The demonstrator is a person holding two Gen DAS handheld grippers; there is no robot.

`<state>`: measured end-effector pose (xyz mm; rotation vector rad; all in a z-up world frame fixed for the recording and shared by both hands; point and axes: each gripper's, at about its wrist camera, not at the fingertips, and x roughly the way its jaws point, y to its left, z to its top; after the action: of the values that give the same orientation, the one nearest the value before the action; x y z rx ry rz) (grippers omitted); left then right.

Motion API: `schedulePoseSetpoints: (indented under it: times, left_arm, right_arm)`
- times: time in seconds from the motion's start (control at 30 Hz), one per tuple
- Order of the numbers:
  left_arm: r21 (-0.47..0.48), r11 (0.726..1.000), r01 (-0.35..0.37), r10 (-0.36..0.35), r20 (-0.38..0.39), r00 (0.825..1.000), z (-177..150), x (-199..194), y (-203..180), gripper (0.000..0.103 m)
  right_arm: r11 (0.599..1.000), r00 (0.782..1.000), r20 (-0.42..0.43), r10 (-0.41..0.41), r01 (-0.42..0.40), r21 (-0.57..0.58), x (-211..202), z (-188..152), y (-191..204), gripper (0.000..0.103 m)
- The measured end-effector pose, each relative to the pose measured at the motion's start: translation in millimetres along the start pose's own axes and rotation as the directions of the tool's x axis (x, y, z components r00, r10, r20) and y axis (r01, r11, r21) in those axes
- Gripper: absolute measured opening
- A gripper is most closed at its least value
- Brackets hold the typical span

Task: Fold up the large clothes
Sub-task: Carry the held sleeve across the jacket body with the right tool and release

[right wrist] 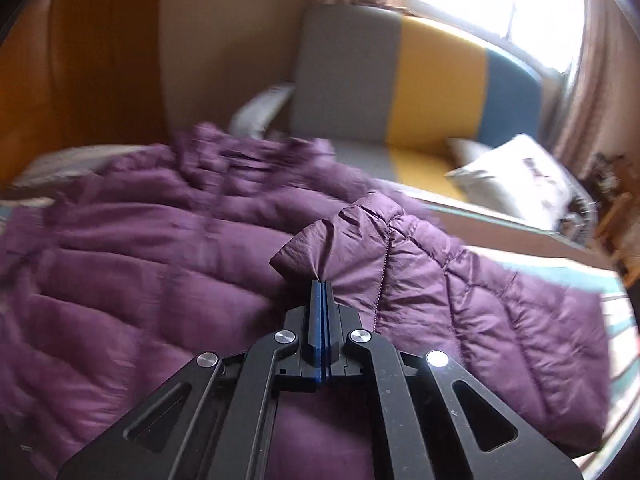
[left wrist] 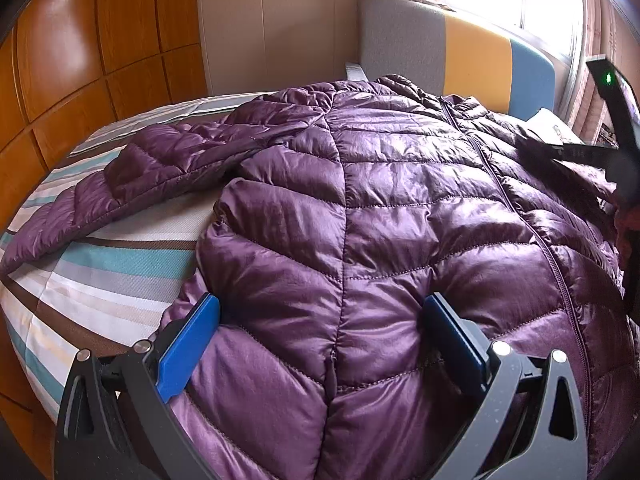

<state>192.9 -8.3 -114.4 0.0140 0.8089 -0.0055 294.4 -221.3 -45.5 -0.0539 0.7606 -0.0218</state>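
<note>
A purple quilted puffer jacket lies front up on the striped bed, zipper closed, its left sleeve stretched out to the left. My left gripper is open, its blue pads pressed down on the jacket's lower body, one on each side of a seam. My right gripper is shut on a pinched fold of the jacket's right sleeve and holds it lifted over the jacket body. The right gripper's black frame shows at the right edge of the left wrist view.
The bed has a striped white, teal and brown sheet. A grey, yellow and blue headboard stands behind, with a white pillow at its right. Wooden wardrobe doors are at the left. A curtained window is behind.
</note>
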Motion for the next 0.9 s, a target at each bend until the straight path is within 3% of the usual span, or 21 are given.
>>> schedulePoseSetpoints:
  times: [0.13,0.27,0.43,0.6,0.73,0.9]
  left_arm:
    - [-0.014,1.000,0.010,-0.010,0.005,1.000,0.1,-0.5,2.1,0.101]
    - [-0.048,0.998,0.034,-0.033,0.015,0.999,0.3,-3.0,8.0,0.101]
    - [-0.104,0.994,0.037,-0.036,0.012,0.999,0.6,-8.4,16.5,0.101]
    - [-0.126,0.992,0.022,-0.025,-0.022,0.999,10.4,-13.1,19.4,0.101]
    - [-0.171,0.982,0.081,-0.082,0.000,0.997,36.5,-15.6,20.7,0.101]
    - [-0.167,0.981,0.096,-0.088,0.049,0.995,87.0,3.3,3.5,0.101]
  right_arm:
    - [0.976,0.977,0.050,0.210,-0.206,-0.070,-15.8,2.8,48.1,0.001]
    - [0.923,0.939,0.007,0.343,-0.336,-0.187,-21.1,-0.2,107.7,0.000]
    - [0.880,0.903,-0.184,0.389,-0.423,-0.214,4.9,-18.8,139.7,0.001]
    - [0.873,0.877,-0.146,0.458,-0.475,-0.115,-6.5,-22.2,107.6,0.001]
    - [0.891,0.890,-0.072,0.451,-0.454,-0.020,-25.7,-27.5,60.4,0.001]
    - [0.934,0.938,-0.021,0.346,-0.342,0.106,-42.4,-44.5,-7.0,0.001]
